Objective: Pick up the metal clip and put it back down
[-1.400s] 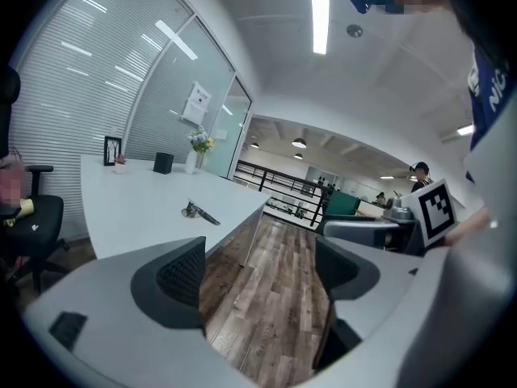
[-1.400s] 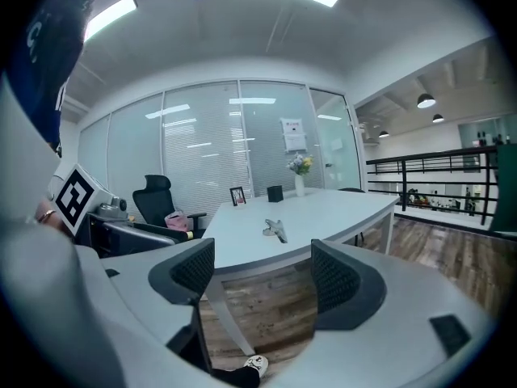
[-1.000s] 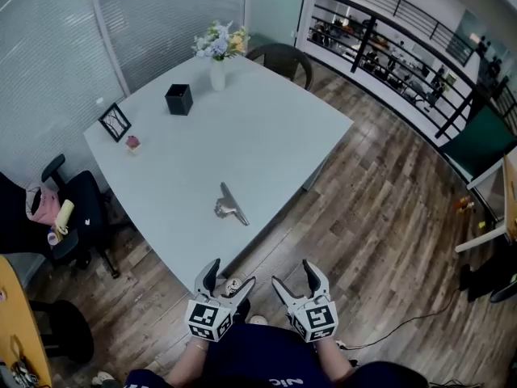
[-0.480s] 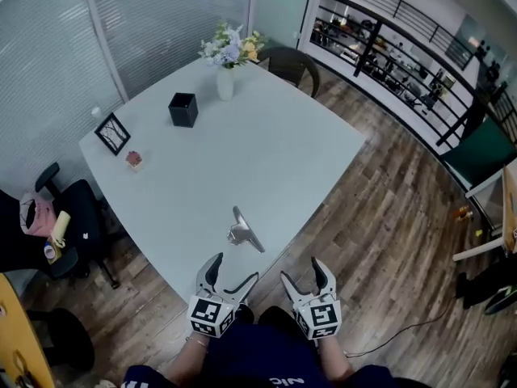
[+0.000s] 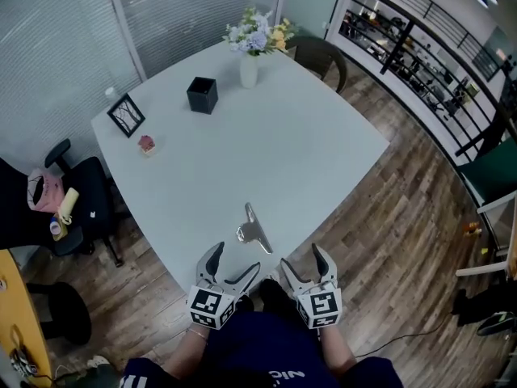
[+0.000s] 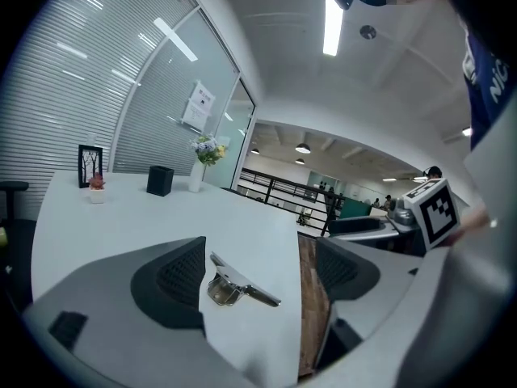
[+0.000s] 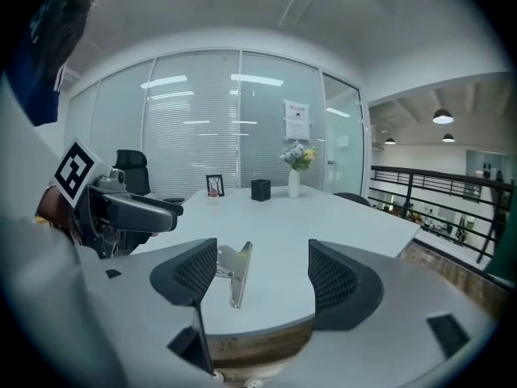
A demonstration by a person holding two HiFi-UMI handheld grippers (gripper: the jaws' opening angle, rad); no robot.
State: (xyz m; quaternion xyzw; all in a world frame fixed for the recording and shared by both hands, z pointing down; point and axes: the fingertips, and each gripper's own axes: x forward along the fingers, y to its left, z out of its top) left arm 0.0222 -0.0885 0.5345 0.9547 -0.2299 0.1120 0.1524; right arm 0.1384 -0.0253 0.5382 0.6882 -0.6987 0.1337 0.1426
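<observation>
A shiny metal clip lies flat on the white table, close to its near corner. Both grippers hover just short of that corner, side by side. My left gripper is open and empty; in the left gripper view the clip lies on the table ahead, nearer the left jaw, and the gripper does not touch it. My right gripper is also open and empty. In the right gripper view the clip shows ahead beside the left jaw of the gripper.
Far across the table stand a vase of flowers, a black box, a small picture frame and a tiny pink pot. An office chair stands left of the table, another chair behind it. Wooden floor lies to the right.
Both grippers have come forward to the table's near corner, so the clip now lies just ahead of them. The clip itself has not moved on the table.
</observation>
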